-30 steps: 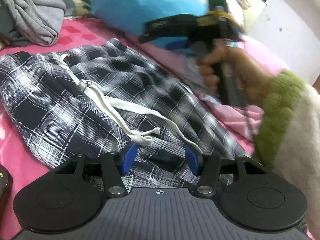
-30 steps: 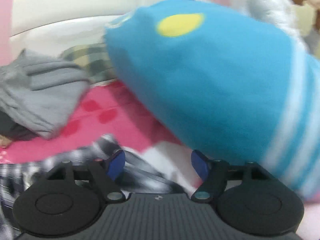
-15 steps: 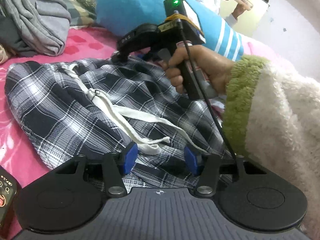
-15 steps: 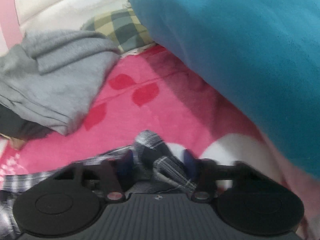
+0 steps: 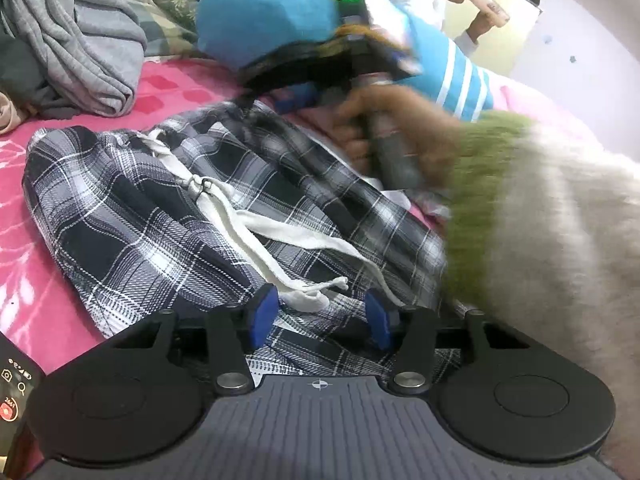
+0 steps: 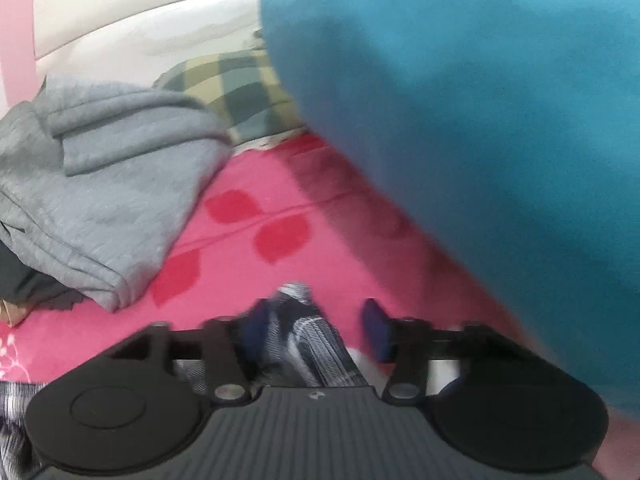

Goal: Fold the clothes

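While your left gripper (image 5: 318,314) sits with jaws apart over the near edge of the plaid drawstring shorts (image 5: 160,216) on the pink bedspread (image 5: 28,280), its two white cord (image 5: 260,240) ends could snag a finger. From the right wrist, your right gripper (image 6: 316,328) has a plaid corner between its jaws; whether they are clamped I cannot tell, so one corner could slip. One gray garment (image 6: 100,184) lies beyond.

Black left tool (image 5: 320,312) with blue pads (image 5: 262,312) (ribbed grey body), and a fluffy cream sleeve (image 5: 560,248) cuffed green
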Tool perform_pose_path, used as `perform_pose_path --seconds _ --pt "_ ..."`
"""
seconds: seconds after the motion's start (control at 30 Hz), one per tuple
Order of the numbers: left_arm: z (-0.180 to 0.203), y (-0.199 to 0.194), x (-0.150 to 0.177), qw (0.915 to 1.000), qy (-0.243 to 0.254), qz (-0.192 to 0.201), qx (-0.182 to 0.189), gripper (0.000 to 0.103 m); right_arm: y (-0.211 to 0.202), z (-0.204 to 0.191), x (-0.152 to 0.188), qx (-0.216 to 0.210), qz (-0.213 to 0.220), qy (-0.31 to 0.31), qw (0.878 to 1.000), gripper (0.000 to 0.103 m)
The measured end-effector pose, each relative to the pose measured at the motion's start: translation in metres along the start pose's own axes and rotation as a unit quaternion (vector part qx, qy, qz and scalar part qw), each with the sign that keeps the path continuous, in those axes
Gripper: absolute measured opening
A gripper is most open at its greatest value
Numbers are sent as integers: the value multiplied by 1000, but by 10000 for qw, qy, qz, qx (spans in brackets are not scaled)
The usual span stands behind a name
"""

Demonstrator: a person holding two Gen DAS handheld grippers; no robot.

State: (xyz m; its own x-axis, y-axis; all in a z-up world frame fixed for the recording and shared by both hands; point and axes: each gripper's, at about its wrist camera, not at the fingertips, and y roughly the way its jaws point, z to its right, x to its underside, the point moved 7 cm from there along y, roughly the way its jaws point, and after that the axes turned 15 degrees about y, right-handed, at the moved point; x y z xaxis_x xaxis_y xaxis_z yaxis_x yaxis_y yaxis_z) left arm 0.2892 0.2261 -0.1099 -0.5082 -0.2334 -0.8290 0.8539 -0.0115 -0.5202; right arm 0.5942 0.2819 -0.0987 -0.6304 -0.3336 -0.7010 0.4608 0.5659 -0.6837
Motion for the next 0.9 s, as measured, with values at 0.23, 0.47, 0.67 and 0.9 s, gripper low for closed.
perform_pose_path --seconds 0.23,0.47,0.67,0.9 --pt "4 -19 -12 9989 -14 442 151 51 -134 58 18 524 189 428 9975 62" --pt "19 2 -7 9973 -57 113 718 51 -170 111 87 920 -247 793 9923 59" --pt "13 15 -4 9989 -71 -23 458 50 -133 132 117 748 -644 1101 9890 33" --pt "6 17 -4 9998 -61 -43 205 47 -134 116 116 1077 -298 453 9927 1"
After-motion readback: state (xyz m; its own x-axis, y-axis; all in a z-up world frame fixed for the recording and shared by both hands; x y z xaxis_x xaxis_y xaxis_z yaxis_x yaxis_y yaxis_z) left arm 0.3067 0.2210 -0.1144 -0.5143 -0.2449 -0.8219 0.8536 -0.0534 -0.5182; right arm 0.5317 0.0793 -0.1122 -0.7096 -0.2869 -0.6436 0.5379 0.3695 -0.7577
